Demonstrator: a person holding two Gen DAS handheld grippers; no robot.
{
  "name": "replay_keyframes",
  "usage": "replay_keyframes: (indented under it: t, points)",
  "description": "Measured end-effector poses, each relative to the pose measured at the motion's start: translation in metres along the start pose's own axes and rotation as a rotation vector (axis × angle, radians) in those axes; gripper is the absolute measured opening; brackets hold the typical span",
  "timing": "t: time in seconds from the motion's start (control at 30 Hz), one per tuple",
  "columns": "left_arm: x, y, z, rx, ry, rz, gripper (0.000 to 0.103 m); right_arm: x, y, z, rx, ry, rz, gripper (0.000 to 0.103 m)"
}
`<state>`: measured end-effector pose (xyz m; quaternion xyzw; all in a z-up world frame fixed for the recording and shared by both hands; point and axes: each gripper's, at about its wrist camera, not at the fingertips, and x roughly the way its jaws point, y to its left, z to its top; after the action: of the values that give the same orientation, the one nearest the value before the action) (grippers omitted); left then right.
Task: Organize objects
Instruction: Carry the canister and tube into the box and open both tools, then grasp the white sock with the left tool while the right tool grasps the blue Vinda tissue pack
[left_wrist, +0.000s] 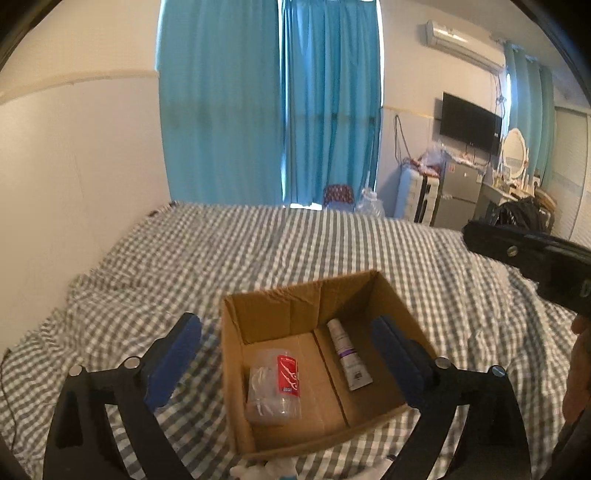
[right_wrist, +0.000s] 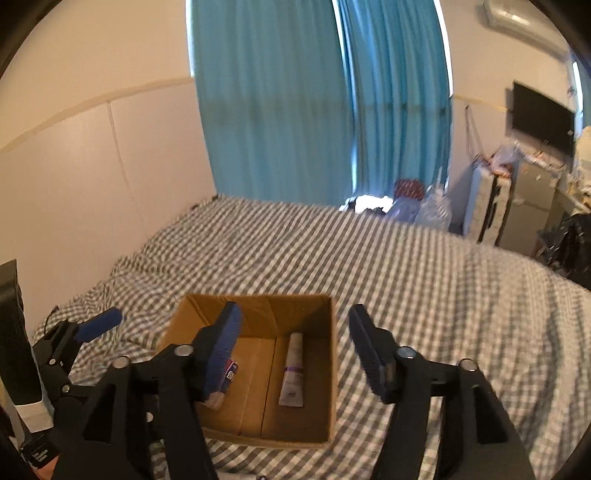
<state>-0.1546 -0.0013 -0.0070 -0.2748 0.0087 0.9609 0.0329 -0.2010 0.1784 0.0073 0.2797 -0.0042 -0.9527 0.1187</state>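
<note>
Both my left tongs and right tongs hang spread wide and empty over the cardboard box on the checked bedspread, where the white tube lies lengthwise away from me at the right, nearer my right hand, beside the clear tub.

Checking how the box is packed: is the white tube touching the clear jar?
Apart. In the left wrist view, bare cardboard floor shows between the tube and the jar inside the box.
</note>
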Motion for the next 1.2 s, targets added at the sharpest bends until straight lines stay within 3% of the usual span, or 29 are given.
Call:
replay_keyframes:
  t: [0.37, 0.6, 0.87, 1.2]
  points:
    - [-0.099, 0.002, 0.007, 0.027, -0.12, 0.006, 0.103, -0.126, 0.012, -0.003, -0.032, -0.107, -0.092, 0.091]
    - [-0.13, 0.002, -0.017, 0.035, -0.127, 0.007, 0.103, -0.169, 0.018, -0.033, -0.025, -0.113, -0.132, 0.093]
    - [-0.135, -0.003, -0.07, 0.038, -0.09, 0.04, 0.103, -0.172, 0.023, -0.083, 0.043, -0.101, -0.112, 0.094]
    - [-0.085, 0.003, -0.147, 0.077, 0.069, 0.056, 0.103, -0.107, 0.024, -0.171, 0.029, 0.111, -0.065, 0.094]
